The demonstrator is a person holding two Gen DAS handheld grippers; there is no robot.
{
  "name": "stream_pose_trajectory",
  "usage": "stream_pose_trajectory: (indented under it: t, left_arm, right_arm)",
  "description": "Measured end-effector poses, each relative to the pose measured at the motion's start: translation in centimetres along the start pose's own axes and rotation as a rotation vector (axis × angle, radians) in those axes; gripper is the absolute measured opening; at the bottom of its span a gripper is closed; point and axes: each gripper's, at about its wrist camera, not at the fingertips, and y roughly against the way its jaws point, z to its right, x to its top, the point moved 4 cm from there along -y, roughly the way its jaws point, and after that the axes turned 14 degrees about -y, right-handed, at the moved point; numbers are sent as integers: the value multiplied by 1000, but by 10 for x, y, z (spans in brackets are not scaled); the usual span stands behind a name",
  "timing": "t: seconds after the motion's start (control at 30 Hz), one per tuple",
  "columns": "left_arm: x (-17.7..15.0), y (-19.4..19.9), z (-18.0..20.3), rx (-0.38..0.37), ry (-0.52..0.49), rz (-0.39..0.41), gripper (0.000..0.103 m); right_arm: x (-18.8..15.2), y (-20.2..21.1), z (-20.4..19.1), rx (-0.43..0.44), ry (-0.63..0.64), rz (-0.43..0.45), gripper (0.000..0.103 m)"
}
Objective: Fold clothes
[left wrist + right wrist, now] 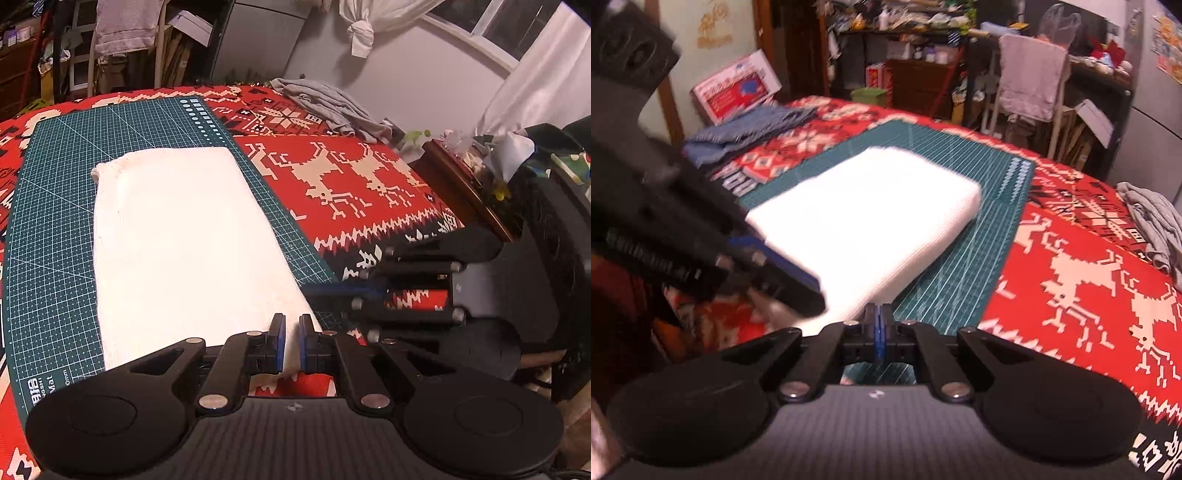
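Note:
A white knit garment (177,240) (871,214) lies folded into a thick rectangle on the green cutting mat (55,221) (960,280). My left gripper (292,343) sits at its near right corner with a narrow gap between the pads, and white cloth fills that gap. In the right wrist view the left gripper (783,273) is blurred against the garment's near left edge. My right gripper (879,321) is shut with its blue pads touching, just off the garment's near corner over the mat. It shows side-on at the right of the left wrist view (369,291).
A red patterned blanket (351,184) (1089,277) covers the table. A crumpled grey garment (328,107) (1152,221) lies at the far right, and a folded blue one (746,133) at the far left. A cluttered wooden side table (461,177) stands beyond the right edge.

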Motion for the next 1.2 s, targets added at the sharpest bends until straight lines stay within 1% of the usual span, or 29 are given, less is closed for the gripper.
stream_pose_trajectory:
  t: [0.13, 0.2, 0.27, 0.37, 0.43, 0.53, 0.63, 0.73, 0.83, 1.07, 1.2]
  left_arm:
    - [-3, 0, 2, -2, -3, -14, 6]
    - [-2, 1, 2, -5, 2, -19, 6]
    - [-1, 3, 1, -3, 4, -17, 6]
    - [4, 8, -2, 6, 8, 1, 6]
    - [9, 10, -6, 18, 10, 14, 6]
    - [20, 7, -14, 40, 11, 28, 6]
    - [32, 4, -20, 53, -1, 44, 6]
    - [40, -1, -25, 59, -6, 54, 6]
    - [46, -8, -31, 68, -5, 58, 6]
    - [49, -21, -43, 93, 3, 46, 6]
    - [48, -24, -43, 91, 4, 38, 6]
  right_arm:
    - [-13, 11, -11, 46, 27, -38, 1]
    - [-17, 17, -12, 66, 20, -42, 1]
    - [-17, 22, -10, 66, -7, -25, 1]
    - [-10, 25, 5, 38, -72, 13, 1]
    - [-2, 22, 16, 1, -105, 41, 1]
    - [11, 12, 31, -21, -156, 67, 1]
    - [23, 4, 32, -51, -132, 88, 1]
    - [31, -5, 32, -62, -130, 105, 2]
    - [38, -15, 36, -103, -132, 120, 2]
    - [49, -35, 52, -144, -161, 133, 2]
    - [48, -43, 51, -137, -147, 115, 2]
